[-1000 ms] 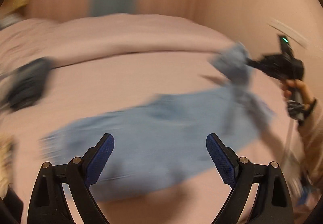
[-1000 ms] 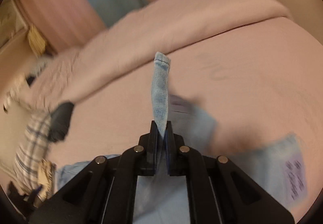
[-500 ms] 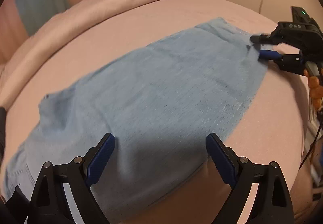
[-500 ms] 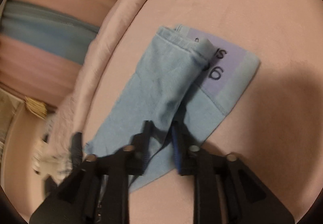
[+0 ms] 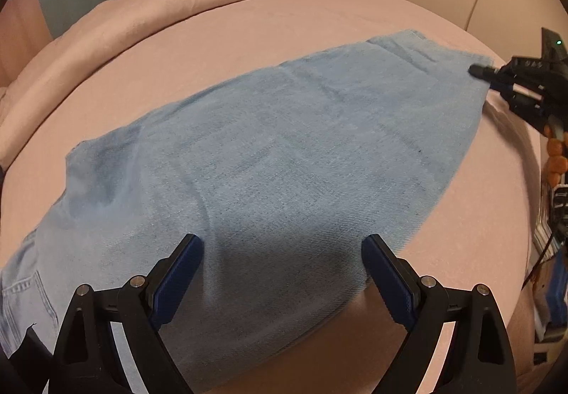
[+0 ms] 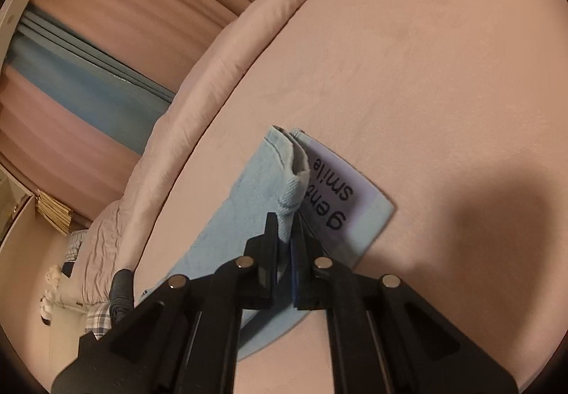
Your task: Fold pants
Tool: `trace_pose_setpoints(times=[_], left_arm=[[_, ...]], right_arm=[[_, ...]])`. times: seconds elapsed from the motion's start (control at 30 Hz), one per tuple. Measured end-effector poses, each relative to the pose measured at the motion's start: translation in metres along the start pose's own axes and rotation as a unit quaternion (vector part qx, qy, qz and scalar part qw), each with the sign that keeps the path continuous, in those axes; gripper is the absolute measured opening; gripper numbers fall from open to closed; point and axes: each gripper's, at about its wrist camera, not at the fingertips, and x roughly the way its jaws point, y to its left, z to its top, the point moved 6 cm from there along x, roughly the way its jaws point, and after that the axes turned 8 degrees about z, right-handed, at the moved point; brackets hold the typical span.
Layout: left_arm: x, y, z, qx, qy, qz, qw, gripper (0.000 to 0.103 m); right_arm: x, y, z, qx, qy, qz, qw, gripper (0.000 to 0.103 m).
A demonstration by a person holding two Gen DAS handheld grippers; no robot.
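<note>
Spread flat across the pink bed (image 5: pixel 248 39), ahead of and beneath the wide-parted left jaws: light blue denim pants (image 5: pixel 284 152), a long broad panel running from lower left to upper right; faded, fine twill weave, a few soft creases near the far end, a stitched pocket seam at the lower-left edge; shadowed between the blue pads (image 5: pixel 179 273). Left gripper (image 5: pixel 282 278) released, hovering over the near part of the cloth, nothing between its fingers. At the far right end of the panel, the right gripper (image 5: pixel 477 71) pinching the hem corner, a hand (image 5: pixel 555 152) behind it. Seen from the right wrist: right gripper (image 6: pixel 284 234) clenched on a bunched fold of the pants (image 6: pixel 245 195), the denim rising as a narrow ridge straight out from the jaws; doubled hem edges with stitching at the far tip. Just right of the jaws, touching the ridge, a lilac label (image 6: pixel 340 188) with dark lettering lying on the lower layer of cloth. Beyond the jaws to the left, a rolled pink duvet (image 6: pixel 198 117) along the bed edge.
</note>
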Motion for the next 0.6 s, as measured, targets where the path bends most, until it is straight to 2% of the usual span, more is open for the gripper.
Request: trace_pose_setpoints(times=[0.13,0.33,0.47,0.6], left_arm=[[-0.003,0.002,0.001,0.002,0.003,-0.004,1.0000,0.093],[-0.012,0.000,0.002,0.015,0.000,-0.019,0.9997,0.093],[-0.010,-0.002,0.000,0.021,0.005,-0.019,0.9996,0.093],[-0.010,-0.001,0.000,0.019,0.006,-0.021,0.9996,0.093]], right_arm=[[0.010,-0.036,-0.004,0.032,0.016,-0.031,0.999,0.005],[-0.011,-0.024,0.011,0.004,-0.030,-0.037,0.999,0.005],[-0.005,-0.038,0.011,0.004,0.000,-0.069,0.998,0.005],[-0.008,-0.040,0.009,0.014,-0.004,-0.063,0.998,0.005]])
